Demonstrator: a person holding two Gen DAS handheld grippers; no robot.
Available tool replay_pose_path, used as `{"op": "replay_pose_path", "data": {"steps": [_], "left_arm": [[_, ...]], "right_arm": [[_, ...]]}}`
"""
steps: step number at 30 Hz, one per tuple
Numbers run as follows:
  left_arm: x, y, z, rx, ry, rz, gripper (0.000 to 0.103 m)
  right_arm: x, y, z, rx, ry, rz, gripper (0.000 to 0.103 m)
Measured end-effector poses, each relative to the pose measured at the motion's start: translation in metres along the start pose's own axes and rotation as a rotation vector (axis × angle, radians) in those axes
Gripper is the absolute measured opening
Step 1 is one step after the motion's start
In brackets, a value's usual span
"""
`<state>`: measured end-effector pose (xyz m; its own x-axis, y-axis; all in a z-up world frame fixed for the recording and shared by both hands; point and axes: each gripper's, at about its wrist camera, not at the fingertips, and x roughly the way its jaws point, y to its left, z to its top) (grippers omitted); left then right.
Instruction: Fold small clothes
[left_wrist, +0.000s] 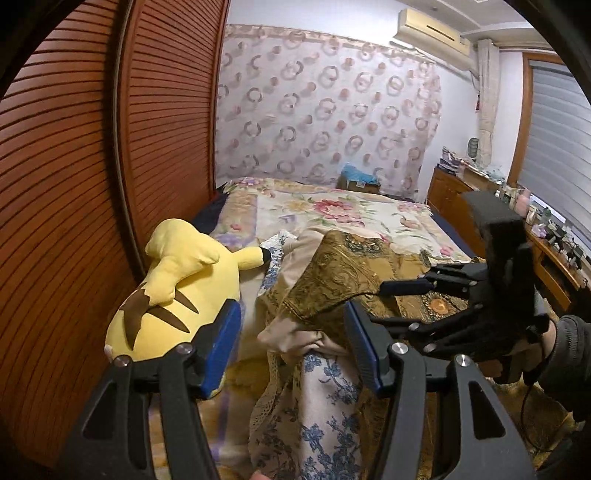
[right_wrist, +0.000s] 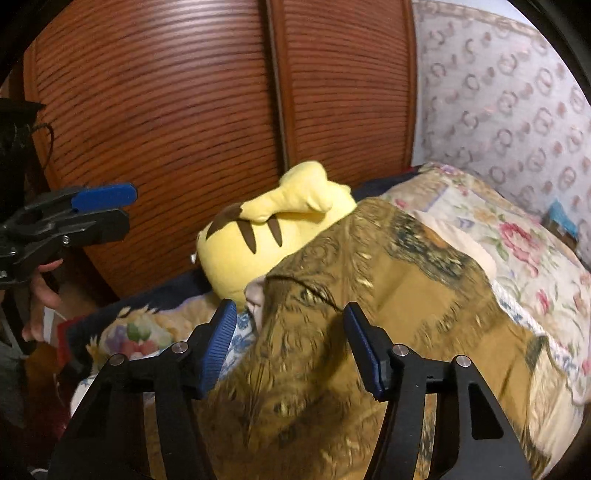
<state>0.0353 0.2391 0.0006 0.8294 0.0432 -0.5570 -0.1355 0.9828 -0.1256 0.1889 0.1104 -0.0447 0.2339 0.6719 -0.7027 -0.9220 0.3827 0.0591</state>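
A gold-brown patterned garment (left_wrist: 343, 273) lies heaped on the bed, over a beige and blue-flowered cloth (left_wrist: 325, 406). My left gripper (left_wrist: 291, 343) is open, its blue pads on either side of the heap's near end and above it. My right gripper (left_wrist: 402, 286) comes in from the right in the left wrist view, at the garment's edge. In the right wrist view the right gripper (right_wrist: 290, 347) is open, with the gold garment (right_wrist: 369, 295) filling the space under it. The left gripper (right_wrist: 99, 206) shows at far left there, apart from the cloth.
A yellow plush toy (left_wrist: 177, 291) lies left of the clothes against slatted wooden wardrobe doors (left_wrist: 92, 166); it also shows in the right wrist view (right_wrist: 273, 229). A floral bedspread (left_wrist: 332, 214) covers the bed. A wooden dresser (left_wrist: 480, 206) with small items runs along the right.
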Motion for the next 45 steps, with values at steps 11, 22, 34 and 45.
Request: {"op": "replay_pose_path", "data": {"steps": [11, 22, 34, 45], "left_arm": [[0.02, -0.006, 0.01, -0.005, 0.019, -0.03, 0.057], [0.05, -0.03, 0.013, 0.014, 0.058, -0.087, 0.057], [0.064, -0.045, 0.012, 0.032, 0.093, -0.101, 0.057], [0.084, -0.06, 0.017, 0.056, 0.122, -0.133, 0.057]], "right_arm": [[-0.012, -0.036, -0.018, 0.093, -0.027, 0.043, 0.002], [-0.068, -0.097, -0.049, 0.308, -0.077, -0.164, 0.033], [-0.016, -0.079, -0.033, 0.228, 0.013, -0.064, 0.04], [-0.037, -0.114, -0.06, 0.309, 0.025, -0.167, 0.004]]}}
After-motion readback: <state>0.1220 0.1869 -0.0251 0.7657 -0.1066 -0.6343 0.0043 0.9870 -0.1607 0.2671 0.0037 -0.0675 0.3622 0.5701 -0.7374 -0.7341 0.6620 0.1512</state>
